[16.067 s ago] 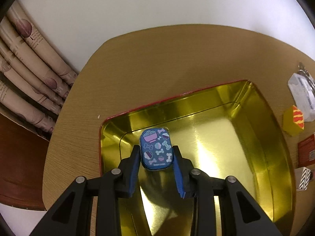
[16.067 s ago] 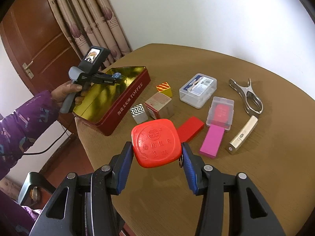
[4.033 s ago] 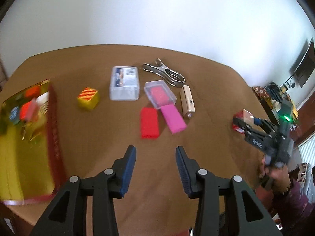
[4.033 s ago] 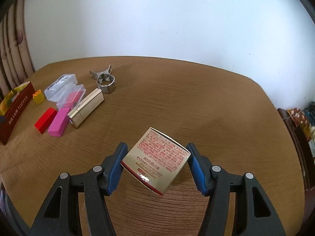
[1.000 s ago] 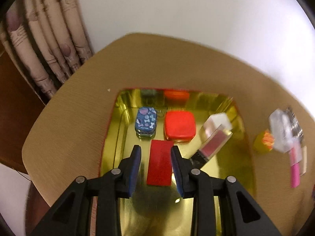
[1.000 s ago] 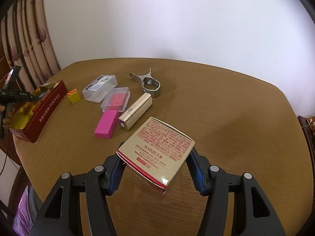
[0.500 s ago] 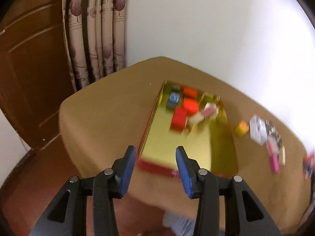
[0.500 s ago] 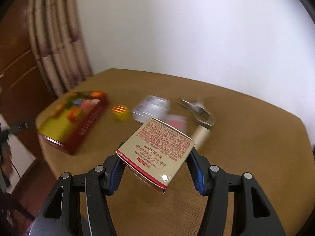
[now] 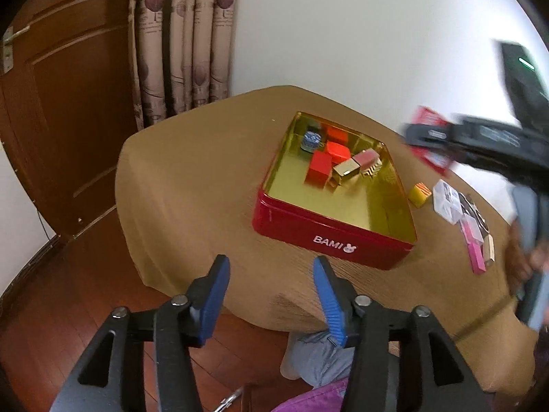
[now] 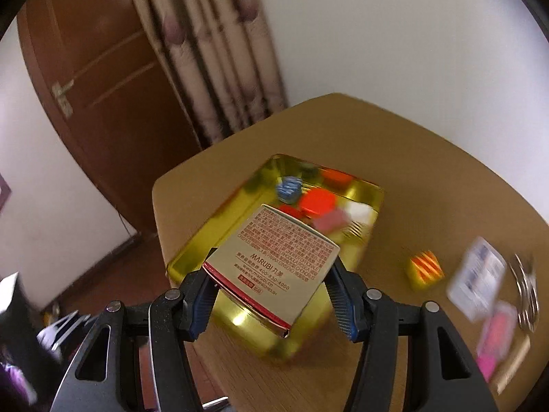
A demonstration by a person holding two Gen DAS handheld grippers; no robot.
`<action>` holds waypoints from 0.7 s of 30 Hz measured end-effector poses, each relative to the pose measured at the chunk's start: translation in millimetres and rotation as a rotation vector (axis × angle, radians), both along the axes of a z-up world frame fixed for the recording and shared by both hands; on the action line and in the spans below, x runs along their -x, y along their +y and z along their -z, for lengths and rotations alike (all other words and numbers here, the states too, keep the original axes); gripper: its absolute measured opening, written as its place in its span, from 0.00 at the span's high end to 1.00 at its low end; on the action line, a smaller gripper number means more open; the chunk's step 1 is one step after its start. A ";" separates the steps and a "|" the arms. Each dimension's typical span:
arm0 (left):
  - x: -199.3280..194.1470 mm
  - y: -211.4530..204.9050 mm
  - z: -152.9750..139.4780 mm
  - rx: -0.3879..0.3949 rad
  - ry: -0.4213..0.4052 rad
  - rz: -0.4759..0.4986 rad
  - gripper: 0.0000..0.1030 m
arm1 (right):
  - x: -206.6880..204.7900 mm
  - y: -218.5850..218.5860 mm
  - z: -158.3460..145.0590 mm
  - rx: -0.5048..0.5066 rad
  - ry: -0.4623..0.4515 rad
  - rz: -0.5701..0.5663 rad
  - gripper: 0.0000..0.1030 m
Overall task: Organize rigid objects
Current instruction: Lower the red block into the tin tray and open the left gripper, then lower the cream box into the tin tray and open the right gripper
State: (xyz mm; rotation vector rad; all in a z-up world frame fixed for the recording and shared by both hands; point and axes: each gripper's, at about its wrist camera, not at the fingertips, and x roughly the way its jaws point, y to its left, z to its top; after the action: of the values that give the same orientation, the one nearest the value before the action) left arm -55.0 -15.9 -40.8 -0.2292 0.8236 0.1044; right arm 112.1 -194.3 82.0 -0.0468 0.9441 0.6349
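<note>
A red tin with a gold inside (image 9: 329, 237) stands on the brown table; it also shows in the right wrist view (image 10: 192, 261). In it lie a blue patterned tin (image 9: 311, 140), a red rounded box (image 9: 338, 151), a red block (image 9: 319, 172) and a gold-and-pink box (image 9: 355, 164). My left gripper (image 9: 271, 295) is open and empty, held back off the table's near edge. My right gripper (image 10: 274, 295) is shut on a gold MARUBI carton (image 10: 274, 261), held above the tin's near end.
On the table right of the tin lie a yellow striped cube (image 10: 425, 269), a clear plastic case (image 10: 477, 281), a pink case (image 10: 497, 329), a pink block (image 9: 477, 257) and a metal clip (image 10: 526, 295). A wooden door (image 9: 61, 130) and curtains (image 9: 182, 34) stand behind.
My left gripper has let go of the red block in the tin and pulled back off the table. My right gripper has swung left with the carton to above the tin.
</note>
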 end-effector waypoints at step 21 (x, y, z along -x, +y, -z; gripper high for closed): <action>-16.7 5.0 22.4 0.141 0.088 0.098 0.42 | -95.7 101.2 86.5 0.203 0.095 -0.220 0.45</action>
State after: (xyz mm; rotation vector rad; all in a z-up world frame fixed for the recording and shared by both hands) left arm -38.3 -10.9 -63.2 -0.3182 0.9299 -0.0358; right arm 207.9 -93.1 -4.5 -0.3073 1.1024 0.7470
